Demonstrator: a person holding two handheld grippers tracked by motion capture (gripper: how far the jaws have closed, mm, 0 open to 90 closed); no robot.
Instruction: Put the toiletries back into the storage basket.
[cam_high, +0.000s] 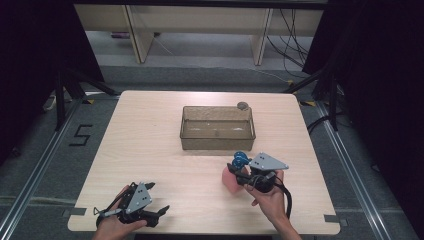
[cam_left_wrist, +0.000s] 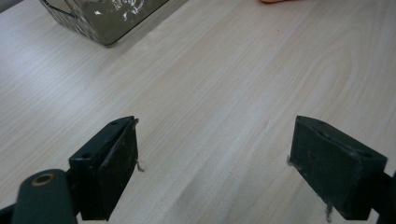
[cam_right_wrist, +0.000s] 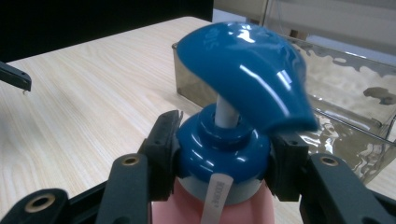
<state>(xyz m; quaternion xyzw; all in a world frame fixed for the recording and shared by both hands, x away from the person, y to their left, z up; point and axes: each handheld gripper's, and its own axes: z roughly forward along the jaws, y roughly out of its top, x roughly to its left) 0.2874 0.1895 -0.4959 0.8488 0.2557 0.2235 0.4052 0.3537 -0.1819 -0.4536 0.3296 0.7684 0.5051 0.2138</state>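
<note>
A pink bottle (cam_high: 230, 181) with a blue pump head (cam_right_wrist: 247, 70) stands on the wooden table (cam_high: 150, 140), in front of a clear plastic bin (cam_high: 217, 107). My right gripper (cam_high: 240, 172) is shut on the bottle. In the right gripper view its two black jaws press on the blue collar (cam_right_wrist: 222, 158) from both sides, just under the pump head. My left gripper (cam_high: 157, 196) rests near the table's front left edge. It stands open (cam_left_wrist: 212, 163) with only bare wood between its pads.
The clear bin (cam_left_wrist: 107, 18) sits at the table's middle back and looks empty (cam_right_wrist: 345, 116). A small grey round object (cam_high: 243, 105) lies at its far right corner. Black stands and cables flank the table on the floor.
</note>
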